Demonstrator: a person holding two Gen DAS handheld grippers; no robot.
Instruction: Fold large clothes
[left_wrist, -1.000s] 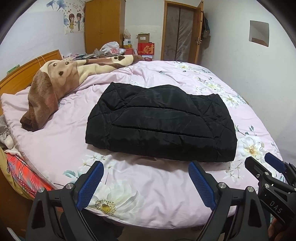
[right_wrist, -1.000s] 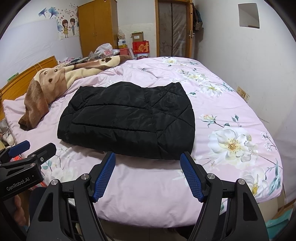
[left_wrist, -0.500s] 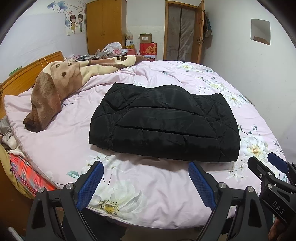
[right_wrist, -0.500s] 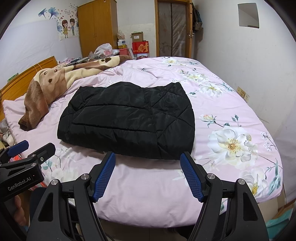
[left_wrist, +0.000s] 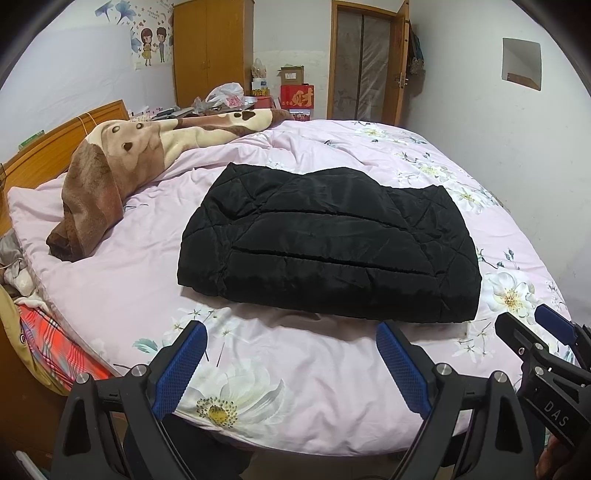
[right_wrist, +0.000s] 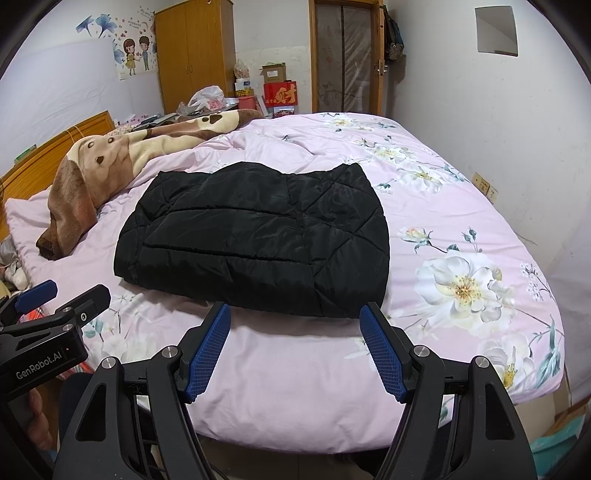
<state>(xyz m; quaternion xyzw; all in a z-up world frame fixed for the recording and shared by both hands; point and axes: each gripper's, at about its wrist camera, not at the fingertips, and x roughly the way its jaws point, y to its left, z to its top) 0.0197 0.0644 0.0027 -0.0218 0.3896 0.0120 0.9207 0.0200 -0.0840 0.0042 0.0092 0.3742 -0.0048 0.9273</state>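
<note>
A black quilted jacket (left_wrist: 328, 243) lies folded into a flat rectangle in the middle of the bed; it also shows in the right wrist view (right_wrist: 258, 240). My left gripper (left_wrist: 291, 350) is open and empty, held over the bed's near edge in front of the jacket, apart from it. My right gripper (right_wrist: 297, 339) is open and empty, also just in front of the jacket's near edge. Each gripper shows at the edge of the other's view: the right gripper (left_wrist: 535, 332) and the left gripper (right_wrist: 62, 295).
The bed has a pink floral quilt (left_wrist: 295, 387). A brown and cream plush blanket (left_wrist: 110, 177) lies at the left by the wooden headboard (left_wrist: 55, 144). A wardrobe (left_wrist: 212, 51), boxes and a door (left_wrist: 362, 62) stand behind. A wall runs along the right.
Both grippers stay open and empty. The left wrist view has drifted slightly, so the jacket sits a little further right and higher. The jacket itself has not moved.
</note>
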